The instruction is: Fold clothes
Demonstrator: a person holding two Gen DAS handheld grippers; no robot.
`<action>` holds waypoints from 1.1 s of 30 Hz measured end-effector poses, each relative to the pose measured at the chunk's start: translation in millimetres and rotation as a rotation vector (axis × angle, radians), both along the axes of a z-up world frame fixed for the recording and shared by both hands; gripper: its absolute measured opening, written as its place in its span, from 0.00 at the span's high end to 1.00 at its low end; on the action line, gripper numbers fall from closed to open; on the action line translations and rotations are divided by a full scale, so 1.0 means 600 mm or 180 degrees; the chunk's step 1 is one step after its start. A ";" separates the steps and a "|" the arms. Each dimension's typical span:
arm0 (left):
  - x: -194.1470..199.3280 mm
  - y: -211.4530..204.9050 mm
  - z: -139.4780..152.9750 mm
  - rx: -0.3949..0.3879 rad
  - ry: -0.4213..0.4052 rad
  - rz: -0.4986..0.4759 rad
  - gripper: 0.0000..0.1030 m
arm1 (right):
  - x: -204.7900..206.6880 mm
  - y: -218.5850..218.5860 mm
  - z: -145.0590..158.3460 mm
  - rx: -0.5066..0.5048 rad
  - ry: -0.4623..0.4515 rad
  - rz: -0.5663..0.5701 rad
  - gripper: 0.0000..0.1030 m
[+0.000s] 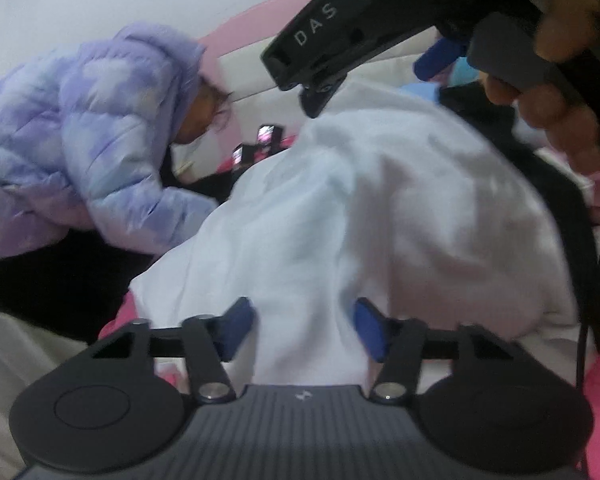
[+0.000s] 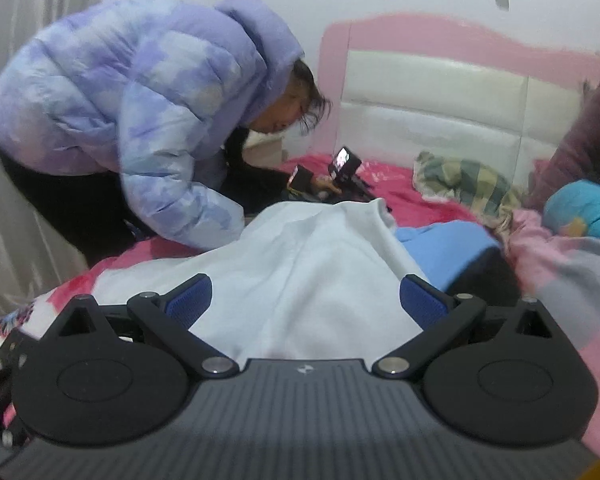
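Working the white garment [image 2: 300, 264] heaped on the pink bed [image 2: 412, 196], my left gripper [image 1: 304, 330] and right gripper [image 2: 304, 300] both stand wide apart astride cloth, pinching nothing. I'd close on one layer only, near an edge.

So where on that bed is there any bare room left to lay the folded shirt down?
Little. One free patch of pink bedspread lies between the white shirt and the headboard, beside the checked cloth. The right side is crowded with a blue garment and blankets; gadgets clutter the far left.
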State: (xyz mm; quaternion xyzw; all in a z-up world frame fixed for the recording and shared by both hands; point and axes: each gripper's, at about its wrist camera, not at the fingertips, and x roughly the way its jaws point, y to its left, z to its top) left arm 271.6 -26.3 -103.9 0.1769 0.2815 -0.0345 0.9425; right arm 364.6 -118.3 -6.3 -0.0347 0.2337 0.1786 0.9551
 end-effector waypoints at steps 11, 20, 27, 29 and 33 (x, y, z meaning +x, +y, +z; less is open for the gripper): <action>-0.003 0.034 0.014 -0.0299 0.0059 0.0348 0.97 | 0.029 0.011 -0.046 0.0016 0.0613 -0.0036 1.00; -0.122 0.057 0.070 -0.0612 -0.0045 -0.0084 0.98 | -0.097 -0.085 0.020 0.1043 0.0463 0.0838 1.00; -0.240 0.075 0.098 -0.0721 0.0068 -0.0472 0.98 | -0.213 -0.133 0.040 0.1346 0.0589 0.1213 1.00; -0.277 0.077 0.101 -0.0723 0.0105 -0.0611 0.98 | -0.248 -0.144 0.040 0.1346 0.0671 0.1267 1.00; -0.347 0.073 0.106 -0.0691 0.0178 -0.0878 0.98 | -0.301 -0.155 0.036 0.1346 0.0834 0.1385 1.00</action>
